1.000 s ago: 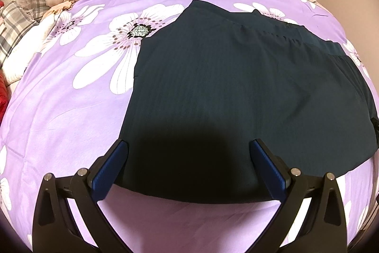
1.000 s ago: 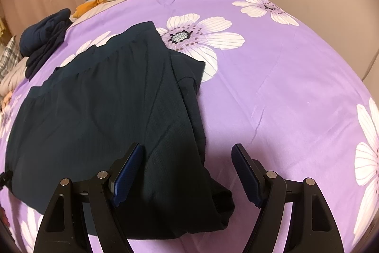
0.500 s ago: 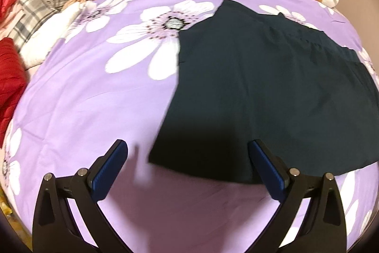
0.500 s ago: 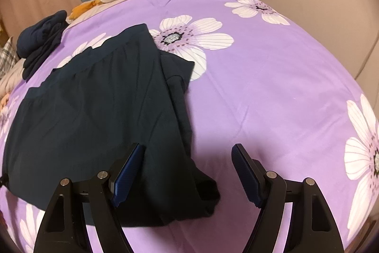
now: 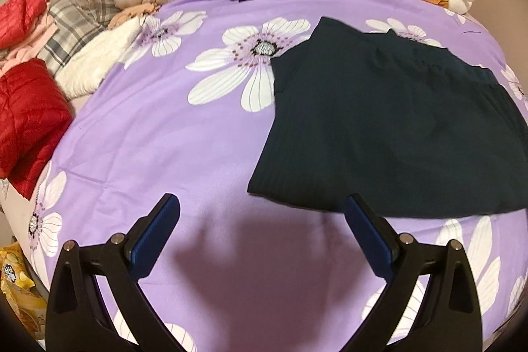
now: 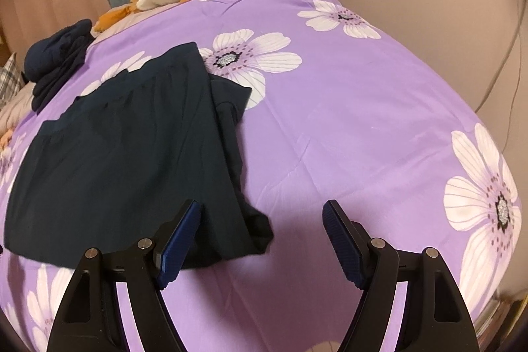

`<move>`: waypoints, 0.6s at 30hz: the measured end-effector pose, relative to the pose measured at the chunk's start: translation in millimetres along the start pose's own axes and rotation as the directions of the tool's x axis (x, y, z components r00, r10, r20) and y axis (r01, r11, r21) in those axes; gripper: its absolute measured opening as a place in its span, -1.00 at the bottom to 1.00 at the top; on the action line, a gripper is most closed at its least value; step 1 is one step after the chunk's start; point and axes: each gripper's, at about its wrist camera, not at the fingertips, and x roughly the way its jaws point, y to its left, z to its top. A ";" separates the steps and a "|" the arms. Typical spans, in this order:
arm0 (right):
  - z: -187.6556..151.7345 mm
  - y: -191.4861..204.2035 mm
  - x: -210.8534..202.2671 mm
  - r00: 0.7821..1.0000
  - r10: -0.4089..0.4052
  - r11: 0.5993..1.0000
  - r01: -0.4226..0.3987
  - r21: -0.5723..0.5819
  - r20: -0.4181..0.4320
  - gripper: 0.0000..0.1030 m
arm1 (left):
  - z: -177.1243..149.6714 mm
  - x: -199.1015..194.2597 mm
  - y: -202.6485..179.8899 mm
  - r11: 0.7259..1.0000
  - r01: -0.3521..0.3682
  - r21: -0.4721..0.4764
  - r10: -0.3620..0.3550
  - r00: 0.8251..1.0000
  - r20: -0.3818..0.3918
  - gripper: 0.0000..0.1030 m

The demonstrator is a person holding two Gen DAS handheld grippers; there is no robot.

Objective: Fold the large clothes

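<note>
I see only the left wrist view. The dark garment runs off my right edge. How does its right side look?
Observer: In the right wrist view, the garment has bunched layers along its right edge, not flat.
Operator: Is the right hand-held gripper holding it?
Observer: No. The right hand-held gripper is open, its left finger over the garment's near corner.
Operator: What lies further right?
Observer: Bare purple bedspread, then a wall.

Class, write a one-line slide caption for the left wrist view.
Open left gripper hovers over a purple floral bedspread, beside a flat dark navy garment.
</note>
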 end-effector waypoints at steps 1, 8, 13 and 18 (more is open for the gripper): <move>-1.0 1.1 -1.7 1.000 0.000 1.000 -0.001 -0.003 -0.001 0.47 | 0.1 -2.9 -2.0 1.000 0.000 0.004 0.000 1.000 0.006 0.94; -9.8 26.0 -18.1 0.999 0.033 0.996 -0.033 -0.077 -0.003 0.47 | 0.1 -23.0 -14.9 0.999 0.036 0.015 -0.037 0.999 0.030 0.94; -16.3 61.3 -38.1 0.997 0.075 0.979 -0.072 -0.189 0.007 0.48 | -0.4 -44.5 -26.0 0.998 0.061 0.029 -0.063 0.996 0.062 0.96; -21.1 91.2 -55.1 0.992 0.129 0.958 -0.125 -0.258 -0.004 0.48 | -0.4 -65.3 -35.8 0.996 0.081 0.041 -0.084 0.993 0.079 0.98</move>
